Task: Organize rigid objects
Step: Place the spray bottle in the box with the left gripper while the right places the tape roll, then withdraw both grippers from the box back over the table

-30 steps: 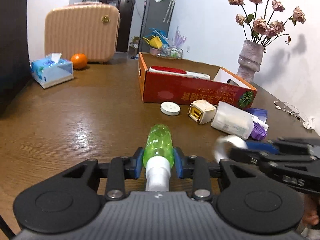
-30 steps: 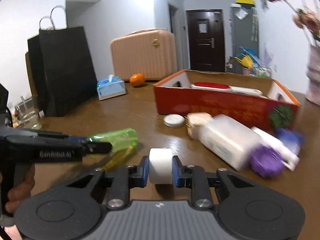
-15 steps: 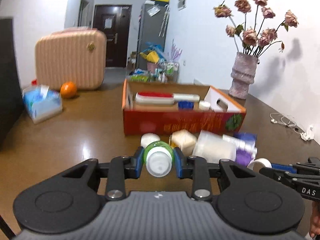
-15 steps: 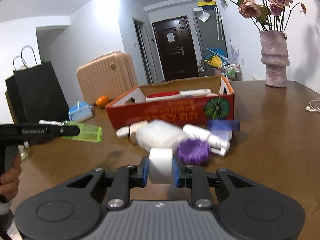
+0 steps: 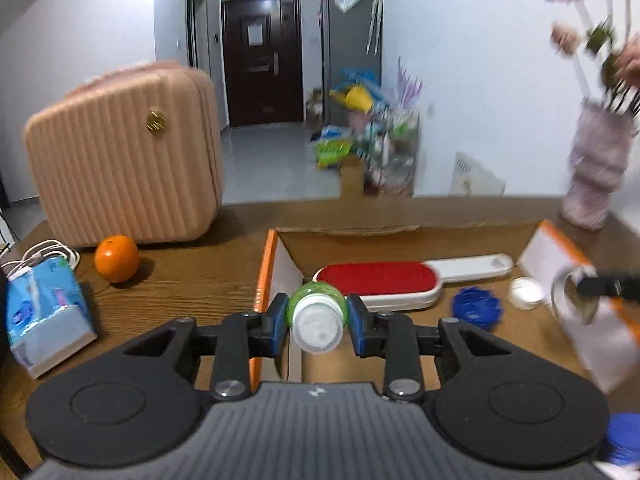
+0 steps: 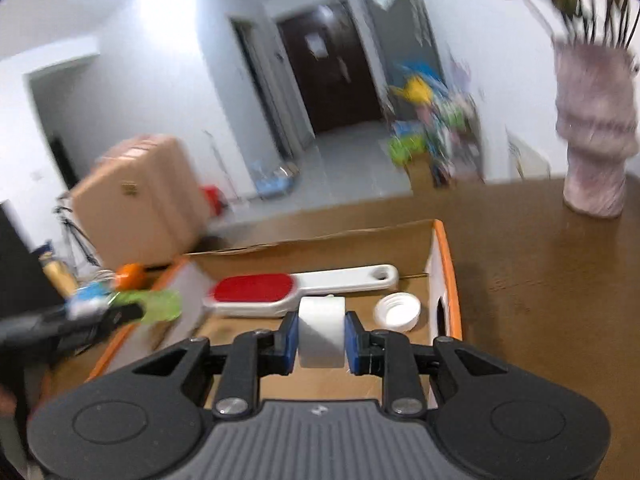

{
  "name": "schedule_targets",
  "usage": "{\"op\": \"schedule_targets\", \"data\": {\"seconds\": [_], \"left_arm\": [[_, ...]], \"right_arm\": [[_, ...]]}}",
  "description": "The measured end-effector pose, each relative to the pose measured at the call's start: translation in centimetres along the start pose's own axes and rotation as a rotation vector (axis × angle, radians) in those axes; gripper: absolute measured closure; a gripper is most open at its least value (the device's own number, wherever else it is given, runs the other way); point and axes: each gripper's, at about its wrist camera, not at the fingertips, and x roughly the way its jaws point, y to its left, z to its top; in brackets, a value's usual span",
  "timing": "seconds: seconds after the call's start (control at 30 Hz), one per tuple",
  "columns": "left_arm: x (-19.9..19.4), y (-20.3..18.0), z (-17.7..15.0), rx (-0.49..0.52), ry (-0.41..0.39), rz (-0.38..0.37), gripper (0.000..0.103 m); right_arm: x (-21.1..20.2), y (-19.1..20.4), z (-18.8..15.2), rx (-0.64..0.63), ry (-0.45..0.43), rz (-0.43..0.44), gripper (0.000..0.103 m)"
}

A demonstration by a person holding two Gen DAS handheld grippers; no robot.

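Tongs on the left (image 5: 317, 322) are clenched on a green bottle (image 5: 318, 312), white cap toward the camera, held over the left end wall of the orange cardboard box (image 5: 262, 280). The right tongs (image 6: 321, 336) grip a white tape roll (image 6: 321, 338) on its flat sides, held above the box's open interior near its right end. In the left wrist view the right tongs and roll (image 5: 568, 300) appear blurred by the box's right wall.

Inside the box a lint brush (image 5: 380, 284) with a red pad and white handle lies lengthwise toward the far wall. A blue cap (image 5: 476, 307) lies on the box floor right of the brush, and a white cap (image 5: 526, 289) lies further right, near the right end wall.

The box stands on the wooden bench (image 5: 180, 276). Toward the bench's left edge lies a blue tissue pack (image 5: 44, 312) with a white cable on top, and an orange (image 5: 116, 258) rests between it and the box. Behind the orange, at the far left of the bench, stands a pink ribbed suitcase (image 5: 120, 172). A pale vase (image 5: 596, 172) of flowers stands near the far right corner.
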Motion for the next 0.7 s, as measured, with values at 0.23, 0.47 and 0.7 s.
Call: {"op": "schedule_targets", "data": {"seconds": [0.23, 0.47, 0.7], "left_arm": [[5.5, -0.3, 0.0, 0.037, 0.081, 0.023, 0.071], [5.8, -0.3, -0.2, 0.058, 0.087, 0.005, 0.063], [3.3, 0.6, 0.2, 0.033, 0.089, -0.002, 0.057]], "right_arm": [[8.8, 0.9, 3.2, -0.079, 0.122, -0.108, 0.076], [8.2, 2.0, 3.0, -0.094, 0.092, -0.093, 0.066], [1.8, 3.0, 3.6, -0.159, 0.027, -0.088, 0.057]]}}
